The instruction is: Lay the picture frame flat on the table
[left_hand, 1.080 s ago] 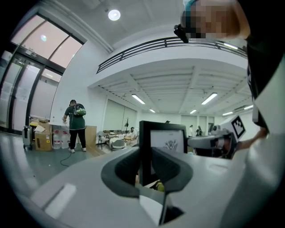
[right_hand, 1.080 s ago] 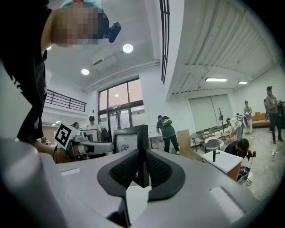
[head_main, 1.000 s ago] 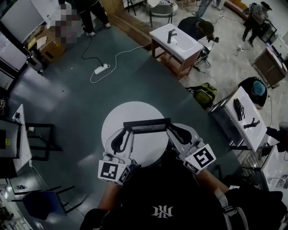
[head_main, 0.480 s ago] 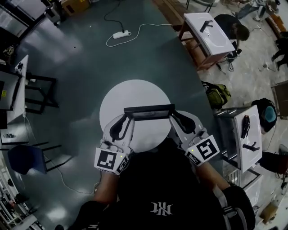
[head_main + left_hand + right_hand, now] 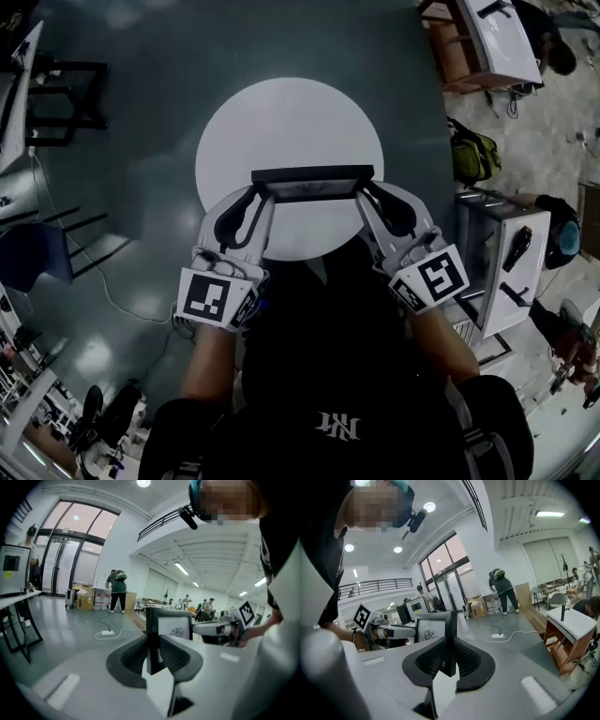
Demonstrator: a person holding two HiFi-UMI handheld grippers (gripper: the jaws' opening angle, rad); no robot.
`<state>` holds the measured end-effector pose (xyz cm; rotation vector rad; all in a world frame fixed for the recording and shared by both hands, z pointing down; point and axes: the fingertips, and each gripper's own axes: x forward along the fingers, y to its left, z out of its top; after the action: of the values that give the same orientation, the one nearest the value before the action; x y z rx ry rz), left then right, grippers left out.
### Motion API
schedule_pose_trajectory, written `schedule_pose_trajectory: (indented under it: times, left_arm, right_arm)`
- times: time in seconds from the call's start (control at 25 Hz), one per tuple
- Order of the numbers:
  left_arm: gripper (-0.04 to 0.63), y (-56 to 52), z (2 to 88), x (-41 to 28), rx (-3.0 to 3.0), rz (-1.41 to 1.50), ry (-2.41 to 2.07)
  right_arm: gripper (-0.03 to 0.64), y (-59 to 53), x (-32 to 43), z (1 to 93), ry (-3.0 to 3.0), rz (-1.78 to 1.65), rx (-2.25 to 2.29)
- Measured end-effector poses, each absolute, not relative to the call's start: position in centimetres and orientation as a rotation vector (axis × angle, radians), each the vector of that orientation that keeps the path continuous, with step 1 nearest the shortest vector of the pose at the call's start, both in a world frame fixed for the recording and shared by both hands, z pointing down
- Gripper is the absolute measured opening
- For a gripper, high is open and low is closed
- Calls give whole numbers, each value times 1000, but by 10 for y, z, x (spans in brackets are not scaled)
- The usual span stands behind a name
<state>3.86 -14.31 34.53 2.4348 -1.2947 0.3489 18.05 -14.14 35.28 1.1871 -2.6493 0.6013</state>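
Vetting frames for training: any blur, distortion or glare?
Head view: dim, pale light patches on the floor; picture frame against the white table reads sharp. Left gripper view: heavy fisheye, black corners, the left gripper up close is soft. Right gripper view: same fisheye, ceiling lights blown out, right gripper soft.

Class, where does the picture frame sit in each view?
Head view: picture frame at centre, over the white table, between left claw and right claw.
Left gripper view: centre, edge-on in the claw.
Right gripper view: centre, likewise.
Shared landmark: floor power strip, gripper views only.
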Motion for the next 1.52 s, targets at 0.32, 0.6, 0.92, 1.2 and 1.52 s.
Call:
schedule_pose_trajectory:
  times: [0.32,0.6,0.92,1.2,1.52]
  left_arm:
    - [80,-149,423,25,2340,401,-1271]
    - [80,-146,487,20,2265,434,-1236]
    - [80,-139,550,30,2193,461,-1200]
    - [80,-136,591,36,2152,486,-1173]
    - [80,-143,613,27,2137,501,-1177]
  right_arm:
    - [48,-148,166,432,-2595,726,1126]
    - [48,-147,161,499,-2531,855,1094]
    - [48,-138,171,563,-2452,957,1068]
    - [48,-138,176,602,-2403,994,1059]
    - [48,-142,168,621,-2392,996,1050]
